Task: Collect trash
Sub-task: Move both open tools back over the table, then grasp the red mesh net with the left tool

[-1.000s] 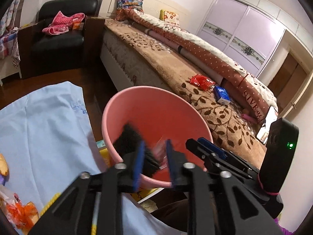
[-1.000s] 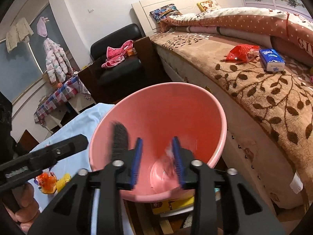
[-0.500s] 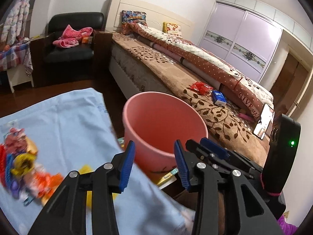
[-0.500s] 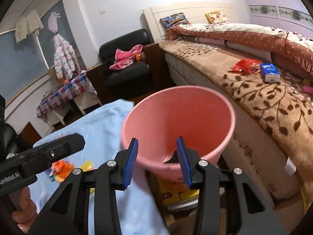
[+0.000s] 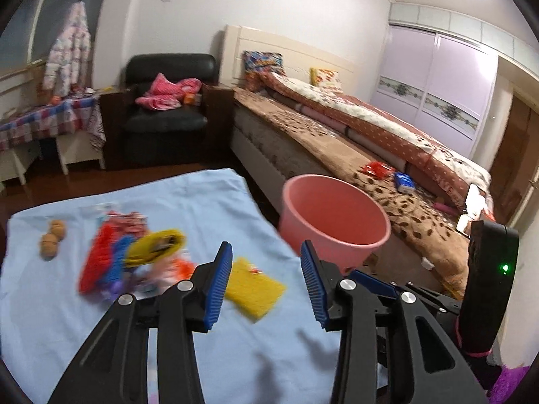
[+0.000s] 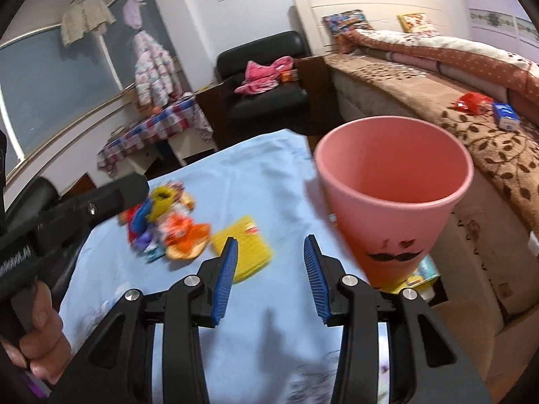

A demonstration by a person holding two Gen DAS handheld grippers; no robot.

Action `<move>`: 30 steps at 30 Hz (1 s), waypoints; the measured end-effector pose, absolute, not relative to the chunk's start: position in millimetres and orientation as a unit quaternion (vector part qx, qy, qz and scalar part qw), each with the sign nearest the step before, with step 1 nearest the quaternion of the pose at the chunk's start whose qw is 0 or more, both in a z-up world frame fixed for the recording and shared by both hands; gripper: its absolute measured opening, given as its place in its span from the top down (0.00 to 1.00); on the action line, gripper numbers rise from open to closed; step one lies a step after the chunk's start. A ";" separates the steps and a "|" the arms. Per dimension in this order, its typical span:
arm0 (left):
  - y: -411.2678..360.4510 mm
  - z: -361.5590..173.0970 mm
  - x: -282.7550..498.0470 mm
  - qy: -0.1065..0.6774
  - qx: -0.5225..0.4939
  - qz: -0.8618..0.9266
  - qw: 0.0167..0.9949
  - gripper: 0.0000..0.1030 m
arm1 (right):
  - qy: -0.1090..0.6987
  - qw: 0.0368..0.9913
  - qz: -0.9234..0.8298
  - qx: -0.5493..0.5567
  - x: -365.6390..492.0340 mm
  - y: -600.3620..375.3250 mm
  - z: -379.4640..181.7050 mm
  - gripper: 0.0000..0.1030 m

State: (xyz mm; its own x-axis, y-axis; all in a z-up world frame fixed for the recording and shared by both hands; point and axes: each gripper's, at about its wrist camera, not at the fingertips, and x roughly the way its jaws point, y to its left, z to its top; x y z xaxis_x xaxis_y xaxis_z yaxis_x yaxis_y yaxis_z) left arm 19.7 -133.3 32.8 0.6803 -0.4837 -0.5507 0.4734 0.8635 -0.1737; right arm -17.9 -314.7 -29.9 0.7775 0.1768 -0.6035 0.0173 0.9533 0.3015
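Note:
A pink bin [image 5: 337,222] stands just off the right edge of a table with a light blue cloth [image 5: 188,208]; it shows in the right wrist view [image 6: 394,192] with a moustache face on its side. A pile of colourful wrappers [image 5: 128,256] and a yellow packet [image 5: 252,286] lie on the cloth, also in the right wrist view: the pile [image 6: 165,219], the packet [image 6: 246,249]. My left gripper [image 5: 266,286] is open and empty above the cloth near the packet. My right gripper [image 6: 269,276] is open and empty, left of the bin.
Two walnuts [image 5: 50,239] lie at the cloth's left. A bed [image 5: 370,168] with a red wrapper [image 5: 377,168] and a blue packet [image 5: 404,181] lies behind the bin. A black armchair [image 5: 168,111] stands at the back.
Both grippers have pulled back from over the bin and swung left over the table. The dark item and wrapper seen between the jaws a second ago are gone; both grippers are empty.

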 end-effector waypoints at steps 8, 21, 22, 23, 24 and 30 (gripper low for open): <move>-63.0 19.6 10.6 0.308 -0.009 -0.179 0.934 0.58 | 0.352 0.921 0.092 0.138 -19.8 -286.8 -34.5 0.60; -9.9 2.3 46.9 0.339 -0.076 -0.120 0.930 0.58 | 0.376 0.906 0.129 0.143 -6.4 -277.1 -48.0 0.60; -11.5 2.7 52.1 0.339 -0.080 -0.120 0.930 0.58 | 0.379 0.905 0.132 0.143 -5.0 -276.5 -49.4 0.60; -12.0 2.5 57.1 0.340 -0.083 -0.118 0.929 0.58 | 0.382 0.902 0.139 0.144 -3.3 -275.7 -50.9 0.60; -12.8 1.5 64.3 0.341 -0.086 -0.116 0.929 0.58 | 0.382 0.902 0.142 0.144 -2.5 -275.3 -51.3 0.60; -20.4 -9.3 102.8 0.354 -0.091 -0.096 0.926 0.58 | 0.385 0.900 0.149 0.139 3.9 -271.9 -54.0 0.60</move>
State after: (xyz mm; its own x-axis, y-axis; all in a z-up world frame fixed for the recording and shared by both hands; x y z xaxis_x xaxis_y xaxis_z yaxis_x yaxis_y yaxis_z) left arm 102.8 -20.4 -9.3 0.7311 -0.2429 -0.6375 0.1134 0.9647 -0.2375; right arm 3.9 -271.9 -54.0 0.6585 0.3757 -0.6521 -0.1606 0.9167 0.3659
